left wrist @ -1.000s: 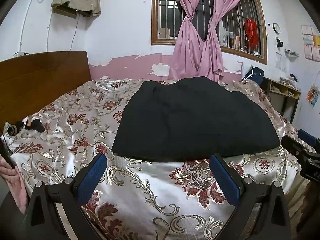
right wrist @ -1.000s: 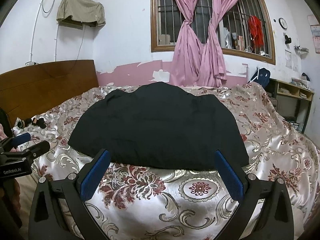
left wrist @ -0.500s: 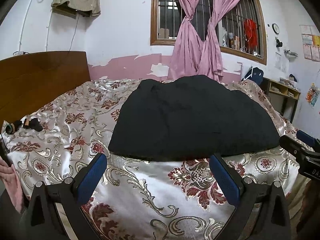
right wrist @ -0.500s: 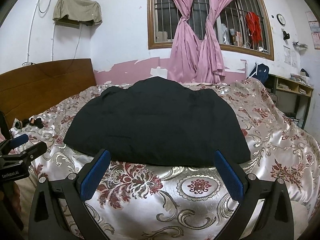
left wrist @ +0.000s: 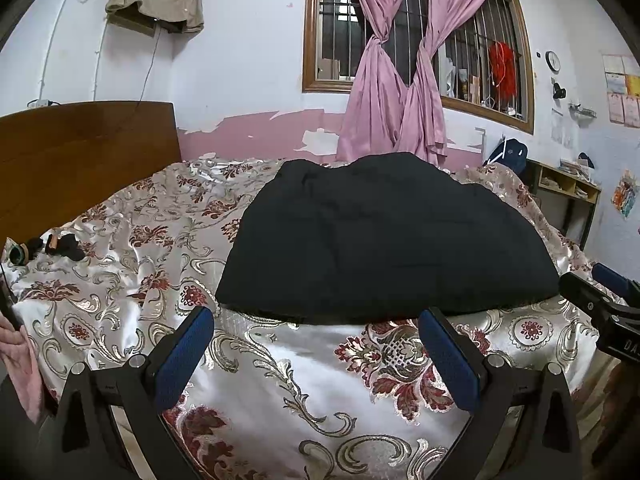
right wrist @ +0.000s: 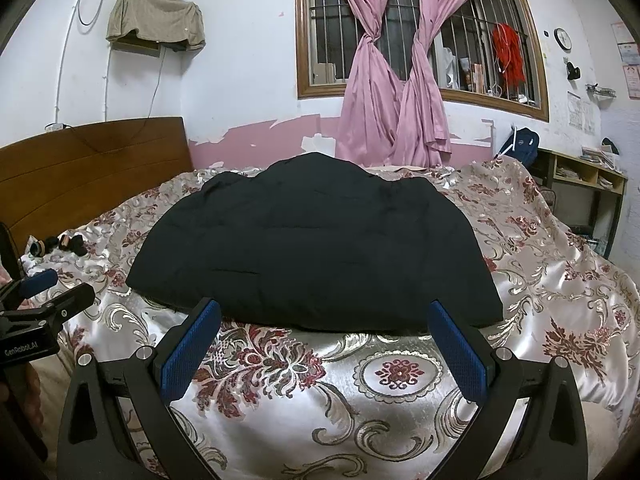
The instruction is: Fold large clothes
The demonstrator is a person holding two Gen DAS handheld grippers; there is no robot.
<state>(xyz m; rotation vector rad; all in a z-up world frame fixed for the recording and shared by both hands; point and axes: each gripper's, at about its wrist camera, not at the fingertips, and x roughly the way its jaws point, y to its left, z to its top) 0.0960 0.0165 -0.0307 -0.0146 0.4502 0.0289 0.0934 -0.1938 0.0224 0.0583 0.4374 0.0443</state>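
Floral satin bedspread (left wrist: pixel 280 360) fills the left wrist view, with a wooden headboard (left wrist: pixel 80 152) along its left edge and pink curtains (left wrist: pixel 396 100) beyond its far edge. On it lies the black garment (left wrist: pixel 384 240), spread flat with its long axis running left to right across the bed and its near hem parallel to the near edge. Small dark items (left wrist: pixel 60 244), too small to identify, sit near the headboard. The left gripper (left wrist: pixel 316 344) hangs above the near edge, fingers wide apart, holding and touching nothing. The right gripper (left wrist: pixel 604 304) shows at the frame's right edge.

From the right wrist view, the black garment (right wrist: pixel 312 248) sits centred, apparently folded, hem facing the camera. The right gripper (right wrist: pixel 324 340) is spread wide and empty, just short of the hem. The left gripper (right wrist: pixel 40 300) shows at the left.
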